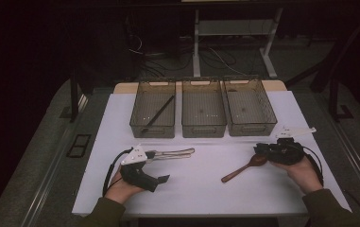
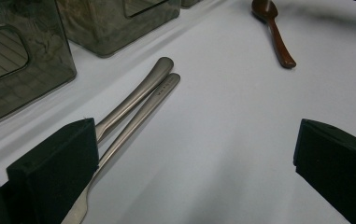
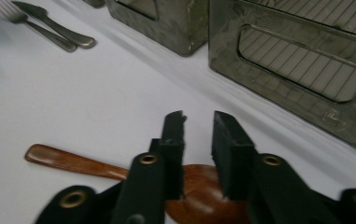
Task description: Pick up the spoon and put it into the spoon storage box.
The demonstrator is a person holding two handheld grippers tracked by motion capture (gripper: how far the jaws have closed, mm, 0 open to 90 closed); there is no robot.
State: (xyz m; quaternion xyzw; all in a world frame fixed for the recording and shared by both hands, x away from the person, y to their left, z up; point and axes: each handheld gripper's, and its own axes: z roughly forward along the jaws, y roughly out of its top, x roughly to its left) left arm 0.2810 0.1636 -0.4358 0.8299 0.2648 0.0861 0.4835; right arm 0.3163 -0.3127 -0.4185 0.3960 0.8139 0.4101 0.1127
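A metal fork and knife (image 1: pixel 173 153) lie side by side on the white table (image 1: pixel 192 189), handles pointing right. My left gripper (image 1: pixel 156 165) is open wide at their left end; in the left gripper view its left jaw hangs over the two handles (image 2: pixel 140 100), apart from them. A brown wooden spoon (image 1: pixel 242 168) lies at centre right. My right gripper (image 1: pixel 259 150) hovers over its bowl (image 3: pixel 199 198), jaws a narrow gap apart with nothing between them. The spoon's handle (image 3: pixel 73 161) sticks out to the left in the right gripper view.
Three grey see-through bins stand in a row at the back: left bin (image 1: pixel 152 128) holds a dark stick (image 1: pixel 158 113), middle bin (image 1: pixel 203 128) and right bin (image 1: pixel 251 127) look bare. A white tag (image 1: pixel 296 130) lies by the right gripper.
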